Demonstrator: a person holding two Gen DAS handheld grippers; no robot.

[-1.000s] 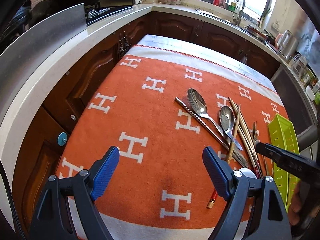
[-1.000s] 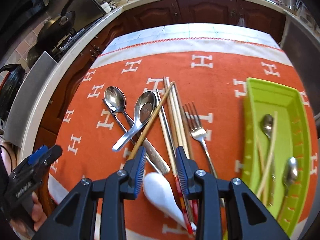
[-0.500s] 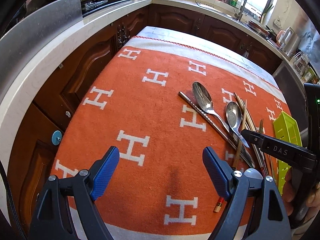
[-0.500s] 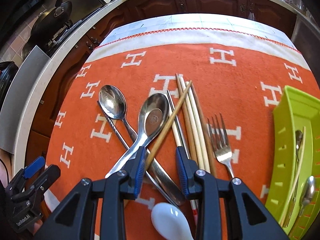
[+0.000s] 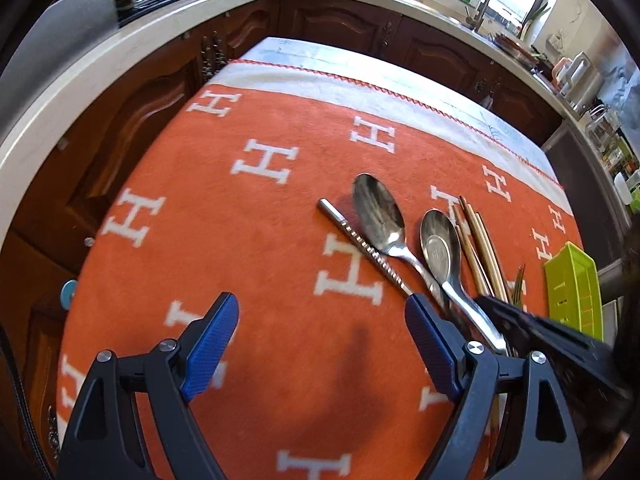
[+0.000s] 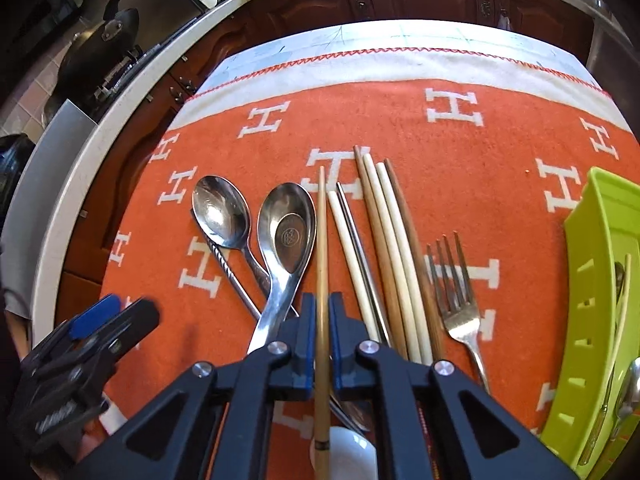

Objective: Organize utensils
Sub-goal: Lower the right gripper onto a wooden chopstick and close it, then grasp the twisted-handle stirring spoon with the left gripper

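Observation:
My right gripper (image 6: 322,320) is shut on a bamboo chopstick (image 6: 322,240) that points straight ahead over the utensil pile. Beside it lie two steel spoons (image 6: 288,232), a twisted metal rod (image 6: 228,272), several more chopsticks (image 6: 384,240) and a fork (image 6: 456,296) on the orange cloth (image 6: 460,184). The green tray (image 6: 592,280) at right holds spoons and chopsticks. My left gripper (image 5: 320,344) is open and empty above the cloth, left of the spoons (image 5: 440,248). The right gripper shows in the left wrist view (image 5: 540,328).
A white ceramic spoon (image 6: 352,452) lies under my right gripper. Dark wooden cabinets and a white counter (image 5: 80,92) ring the table on the left and far sides. A pan (image 6: 100,52) sits on the stove at far left.
My right gripper moved down and forward and closed on the bamboo chopstick, which now lies straight between the pads. My left gripper moved slightly closer to the utensils, still open.

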